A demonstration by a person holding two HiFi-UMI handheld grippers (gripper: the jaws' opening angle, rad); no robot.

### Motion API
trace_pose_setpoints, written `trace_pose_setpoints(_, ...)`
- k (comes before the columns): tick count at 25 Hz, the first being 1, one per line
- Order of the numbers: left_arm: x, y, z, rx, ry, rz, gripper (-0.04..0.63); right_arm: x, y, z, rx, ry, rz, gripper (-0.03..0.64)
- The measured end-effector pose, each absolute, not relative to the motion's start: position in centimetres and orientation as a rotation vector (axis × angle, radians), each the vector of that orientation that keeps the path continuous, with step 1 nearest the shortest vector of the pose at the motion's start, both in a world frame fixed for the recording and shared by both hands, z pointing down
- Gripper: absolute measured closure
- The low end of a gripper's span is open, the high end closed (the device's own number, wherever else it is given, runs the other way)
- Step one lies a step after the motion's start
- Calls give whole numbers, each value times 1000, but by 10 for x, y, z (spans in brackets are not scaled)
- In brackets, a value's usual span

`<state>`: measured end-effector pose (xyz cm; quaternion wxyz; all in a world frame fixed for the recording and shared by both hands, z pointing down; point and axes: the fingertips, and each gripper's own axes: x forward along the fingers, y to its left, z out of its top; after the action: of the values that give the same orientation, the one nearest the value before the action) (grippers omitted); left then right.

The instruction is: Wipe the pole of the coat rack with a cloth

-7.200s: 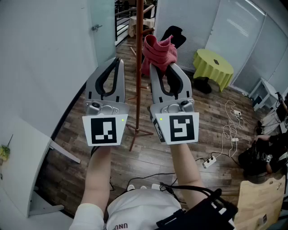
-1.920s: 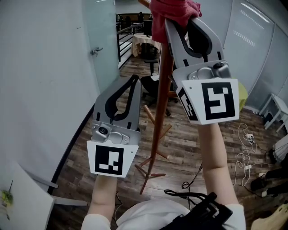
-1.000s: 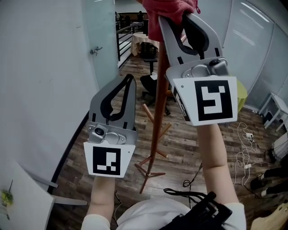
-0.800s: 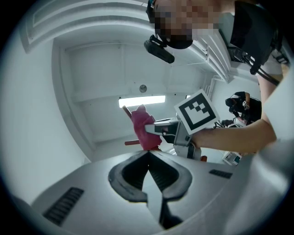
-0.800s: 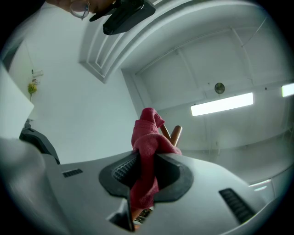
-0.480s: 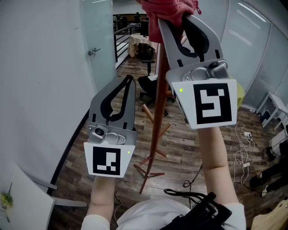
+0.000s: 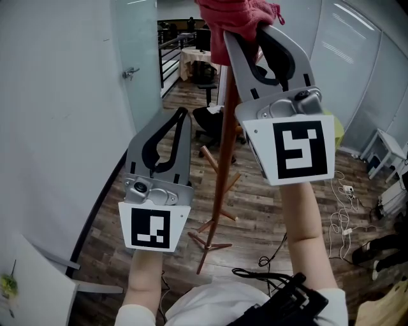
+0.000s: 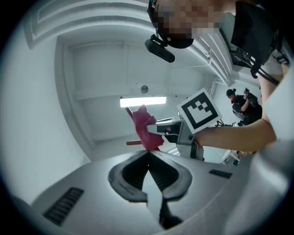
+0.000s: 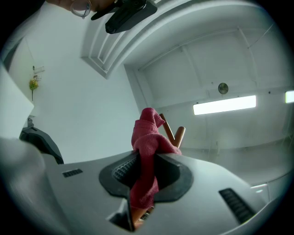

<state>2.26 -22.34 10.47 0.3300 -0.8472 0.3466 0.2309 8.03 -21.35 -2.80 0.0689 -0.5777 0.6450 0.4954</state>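
Head view: we see right hand-held gripper (image 7: 245, 28) raised high, clenched on red cloth (image 7: 233, 16) at top of coat rack pole (image 7: 222, 165). Pole's long axis is vertical and drops straight below cloth. Left hand-held gripper (image 7: 183, 116) sits lower, beside pole, not touching.
Left gripper view: jaws clenched, nothing between.
Right gripper view: cloth bunched between jaws, pegs (image 9: 177, 133) just behind. We judge next stroke goes down pole.
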Motion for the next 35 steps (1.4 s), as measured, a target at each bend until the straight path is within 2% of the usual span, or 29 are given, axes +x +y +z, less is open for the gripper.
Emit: trace_pose_setpoints(35, 19, -221, 121, -2278, 925, 602, 583, 80, -221, 19, -1878, 2028, 1540, 534)
